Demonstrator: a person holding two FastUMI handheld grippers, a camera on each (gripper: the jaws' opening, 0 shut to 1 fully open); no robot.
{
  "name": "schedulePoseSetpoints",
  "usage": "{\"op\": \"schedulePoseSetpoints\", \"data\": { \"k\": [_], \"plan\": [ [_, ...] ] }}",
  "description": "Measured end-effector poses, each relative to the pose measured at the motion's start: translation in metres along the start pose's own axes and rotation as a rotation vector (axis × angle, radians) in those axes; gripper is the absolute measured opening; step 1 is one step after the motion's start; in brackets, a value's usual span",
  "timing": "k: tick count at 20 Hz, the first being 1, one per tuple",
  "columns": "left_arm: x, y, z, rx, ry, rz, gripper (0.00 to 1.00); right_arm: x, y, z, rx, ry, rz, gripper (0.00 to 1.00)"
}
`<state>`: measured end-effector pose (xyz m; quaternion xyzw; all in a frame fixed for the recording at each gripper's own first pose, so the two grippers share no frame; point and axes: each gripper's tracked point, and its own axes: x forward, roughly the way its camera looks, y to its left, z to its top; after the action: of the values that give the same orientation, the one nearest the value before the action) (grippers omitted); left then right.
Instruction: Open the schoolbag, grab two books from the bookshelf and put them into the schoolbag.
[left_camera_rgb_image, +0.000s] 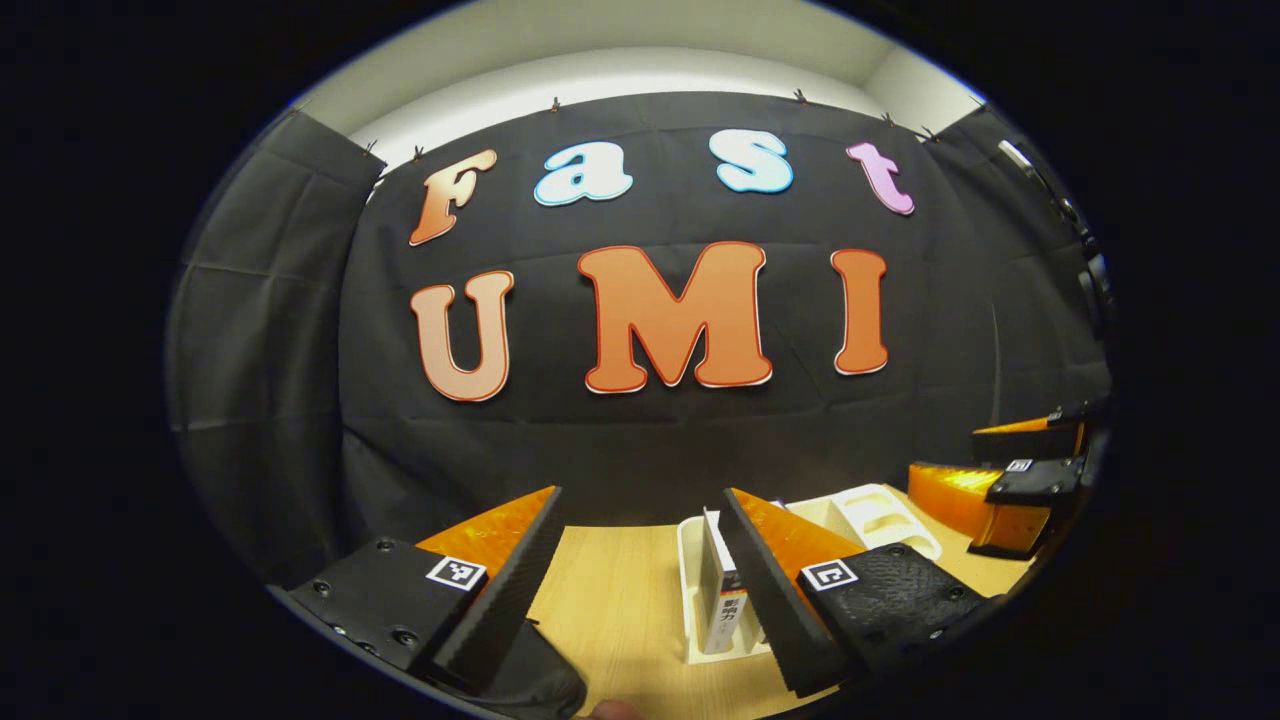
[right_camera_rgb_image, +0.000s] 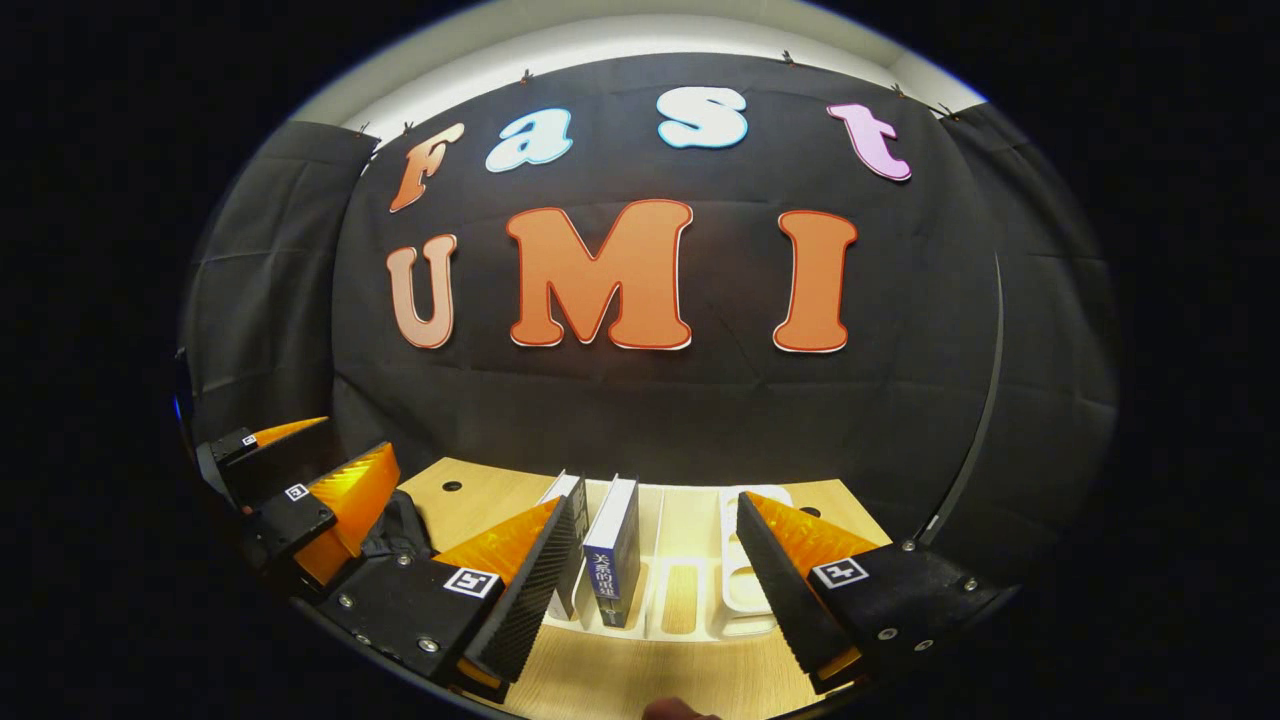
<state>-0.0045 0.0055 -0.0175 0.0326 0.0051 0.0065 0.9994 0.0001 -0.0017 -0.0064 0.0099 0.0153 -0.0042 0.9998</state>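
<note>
Black cloth forms the far wall of the booth, and a pale wooden table (right_camera_rgb_image: 470, 500) is spread beneath it. On the table a white bookshelf (right_camera_rgb_image: 690, 590) is set, with slotted dividers. In the right gripper view, a blue book (right_camera_rgb_image: 612, 550) is held upright in the rack, and a second book (right_camera_rgb_image: 572, 540) is seen just left of it, partly hidden by a finger. The right gripper (right_camera_rgb_image: 650, 590) is held wide open with nothing grasped, the blue book standing between its fingers but untouched. In the left gripper view, the left gripper (left_camera_rgb_image: 640, 570) is likewise spread wide and empty, a white book (left_camera_rgb_image: 718, 590) standing just beside its right finger. A dark schoolbag (right_camera_rgb_image: 400, 530) is glimpsed at the left, near the other gripper.
</note>
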Motion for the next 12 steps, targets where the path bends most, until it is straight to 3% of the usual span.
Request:
{"op": "schedulePoseSetpoints", "data": {
  "k": [5, 12],
  "plan": [
    [-0.004, 0.008, -0.030, 0.060, 0.051, 0.031, 0.99, 0.005, -0.009, -0.007, 0.001, 0.010, -0.018, 0.98],
    [-0.023, 0.034, -0.094, 0.245, 0.163, 0.070, 0.98, 0.011, -0.041, -0.016, -0.001, 0.020, -0.059, 0.98]
  ]
}}
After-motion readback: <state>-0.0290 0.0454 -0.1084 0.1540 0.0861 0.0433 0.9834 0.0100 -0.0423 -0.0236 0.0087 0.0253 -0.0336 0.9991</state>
